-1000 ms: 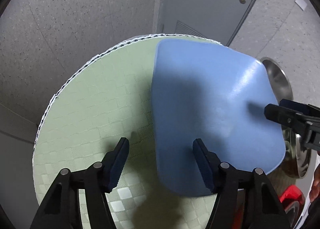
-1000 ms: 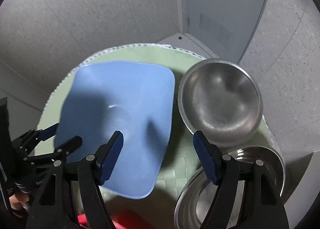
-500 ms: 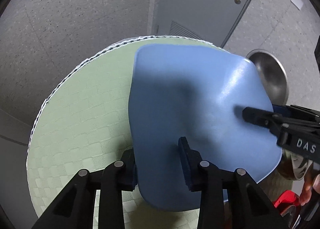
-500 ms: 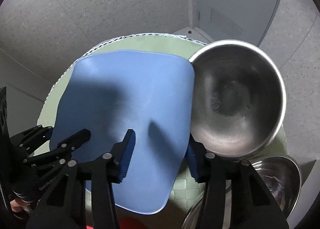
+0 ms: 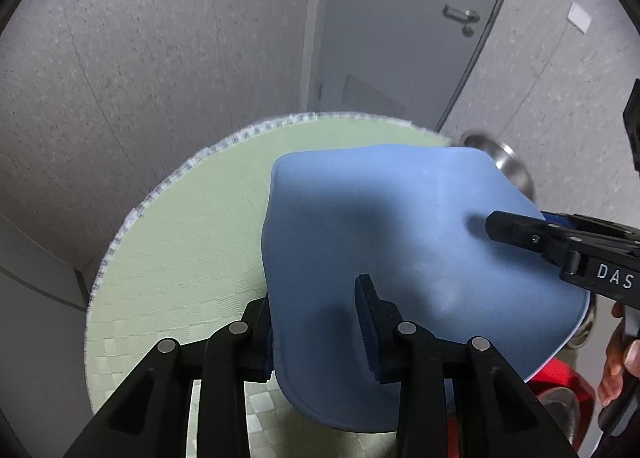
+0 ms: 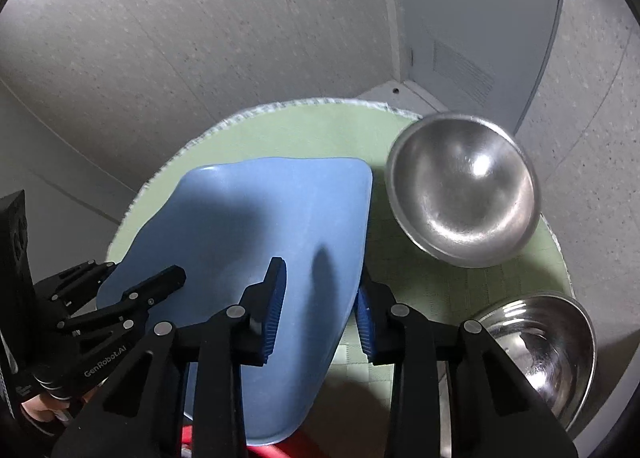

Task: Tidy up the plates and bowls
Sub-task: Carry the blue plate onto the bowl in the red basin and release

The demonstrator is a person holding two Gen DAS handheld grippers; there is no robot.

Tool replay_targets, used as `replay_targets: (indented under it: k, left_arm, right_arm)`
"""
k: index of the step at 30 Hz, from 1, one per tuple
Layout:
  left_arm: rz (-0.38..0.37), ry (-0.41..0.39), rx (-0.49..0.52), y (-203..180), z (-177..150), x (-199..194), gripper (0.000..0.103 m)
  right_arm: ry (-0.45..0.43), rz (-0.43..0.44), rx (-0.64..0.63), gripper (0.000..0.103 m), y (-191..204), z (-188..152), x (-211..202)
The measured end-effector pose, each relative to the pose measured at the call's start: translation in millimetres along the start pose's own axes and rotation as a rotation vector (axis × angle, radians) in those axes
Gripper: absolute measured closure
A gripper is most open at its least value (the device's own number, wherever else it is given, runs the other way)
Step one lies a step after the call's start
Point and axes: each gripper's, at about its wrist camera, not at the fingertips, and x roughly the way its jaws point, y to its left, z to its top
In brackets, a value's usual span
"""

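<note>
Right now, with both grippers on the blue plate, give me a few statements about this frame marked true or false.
1. The left gripper and the right gripper both clamp edges of the blue plate. True.
2. Three steel bowls sit on the green mat. False: the right wrist view shows two, the far steel bowl and the near steel bowl.
3. The far steel bowl is empty. True.
4. The plate is round. False: it is squarish with rounded corners.
</note>
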Motion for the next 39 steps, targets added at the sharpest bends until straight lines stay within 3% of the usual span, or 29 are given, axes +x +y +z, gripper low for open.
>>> replay_targets:
  k: [10, 18, 24, 29, 34, 39]
  left_arm:
    - [-0.019, -0.166, 0.023, -22.0, -36.2, -105.1, 0.073]
    - [-0.074, -0.209, 0.141, -48.1, -114.7, -161.1, 0.072]
    - [-0.084, -0.155, 0.205, -54.2, -171.9, -165.2, 0.072]
    - [-0.060, -0.091, 0.234, -64.3, -201.7, -149.4, 0.072]
    - [-0.058, -0.061, 0.239, -67.5, -215.1, -142.3, 0.072]
    - [-0.056, -0.037, 0.231, -66.7, -206.7, -128.8, 0.073]
  right_arm:
    - [-0.142, 0.030, -0.038, 0.070, 34.2, -21.6, -82.4]
    - [-0.218, -0.009, -0.003, 0.070, 34.0, -94.9, -144.4]
    - [-0.200, -0.048, 0.041, 0.070, 31.3, -156.2, -154.0]
    - [-0.146, -0.080, 0.059, 0.070, 25.2, -196.4, -137.8]
    - [-0.111, -0.079, 0.091, 0.070, 15.6, -217.8, -121.2]
    - [-0.117, -0.090, 0.089, 0.070, 13.4, -220.1, -118.5]
